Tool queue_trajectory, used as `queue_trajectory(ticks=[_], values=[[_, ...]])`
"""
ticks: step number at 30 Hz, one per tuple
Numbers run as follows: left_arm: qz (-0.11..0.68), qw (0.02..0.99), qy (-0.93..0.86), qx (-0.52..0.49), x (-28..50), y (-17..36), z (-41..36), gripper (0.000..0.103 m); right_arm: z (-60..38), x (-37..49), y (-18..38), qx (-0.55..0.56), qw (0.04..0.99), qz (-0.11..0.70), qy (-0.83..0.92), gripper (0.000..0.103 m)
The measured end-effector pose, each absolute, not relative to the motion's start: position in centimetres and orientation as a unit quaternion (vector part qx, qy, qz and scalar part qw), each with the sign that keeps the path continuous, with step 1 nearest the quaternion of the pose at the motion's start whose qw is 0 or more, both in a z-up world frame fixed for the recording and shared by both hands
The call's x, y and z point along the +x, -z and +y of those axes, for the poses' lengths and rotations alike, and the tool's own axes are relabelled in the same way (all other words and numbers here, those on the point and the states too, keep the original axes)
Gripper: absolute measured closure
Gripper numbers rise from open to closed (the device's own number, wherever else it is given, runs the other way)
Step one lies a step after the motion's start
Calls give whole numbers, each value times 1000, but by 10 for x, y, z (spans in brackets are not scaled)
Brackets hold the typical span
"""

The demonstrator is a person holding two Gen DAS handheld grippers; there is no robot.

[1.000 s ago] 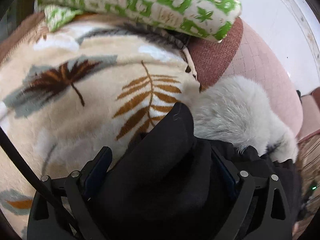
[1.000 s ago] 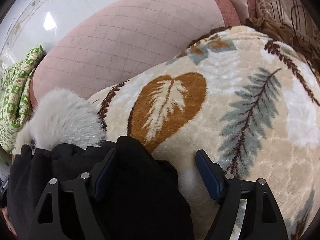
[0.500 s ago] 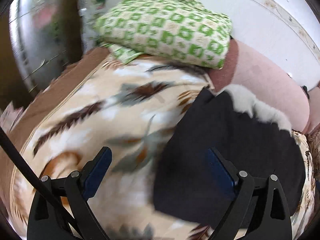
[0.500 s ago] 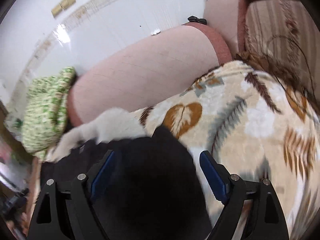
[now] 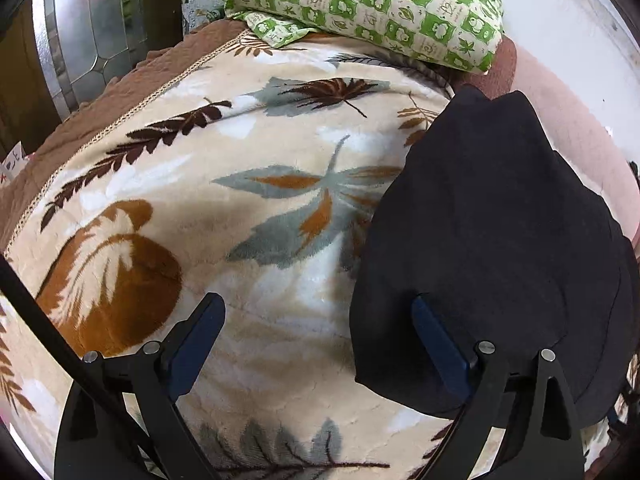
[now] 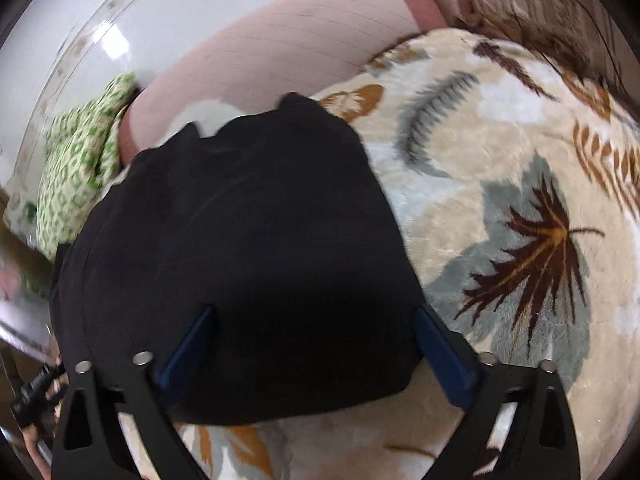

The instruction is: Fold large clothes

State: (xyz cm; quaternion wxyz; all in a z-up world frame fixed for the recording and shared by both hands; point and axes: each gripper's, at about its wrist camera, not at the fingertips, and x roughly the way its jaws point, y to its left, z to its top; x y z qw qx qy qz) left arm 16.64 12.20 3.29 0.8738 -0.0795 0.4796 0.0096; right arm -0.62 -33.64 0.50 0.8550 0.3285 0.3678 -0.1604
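A black folded garment (image 5: 492, 248) lies flat on a cream leaf-print blanket (image 5: 240, 216). It also shows in the right wrist view (image 6: 248, 264) on the same blanket (image 6: 520, 184). My left gripper (image 5: 320, 312) is open and empty, raised above the blanket, with its right finger over the garment's left edge. My right gripper (image 6: 316, 320) is open and empty, raised above the garment's near part. A strip of white fur (image 6: 208, 110) shows at the garment's far edge.
A green-and-white checked pillow (image 5: 368, 0) lies at the blanket's far end, also at the left in the right wrist view (image 6: 76, 168). A pink sofa armrest (image 6: 288, 48) runs behind the garment. A brown quilted cover (image 5: 120, 92) and glass door panel (image 5: 92, 28) are at the left.
Both grippers let go of the black garment and pulled back and up. The garment now lies folded flat, covering most of the white fur.
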Motion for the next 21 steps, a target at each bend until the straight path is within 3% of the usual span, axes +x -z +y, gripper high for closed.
queue_trajectory(ticks=[8,12,17,21], values=[[483,826,112,-268,147,-41,163,8,-331,-25,-25,338,858,348,170,2],[494,790,161,-326,146,-28,171,8,-330,-47,-23,393,839,340,164,2],[509,768,163,-354,149,-18,172,8,-325,-72,-11,464,813,319,149,2],[505,778,166,-334,146,-23,168,8,-314,-65,-5,454,811,339,144,2]])
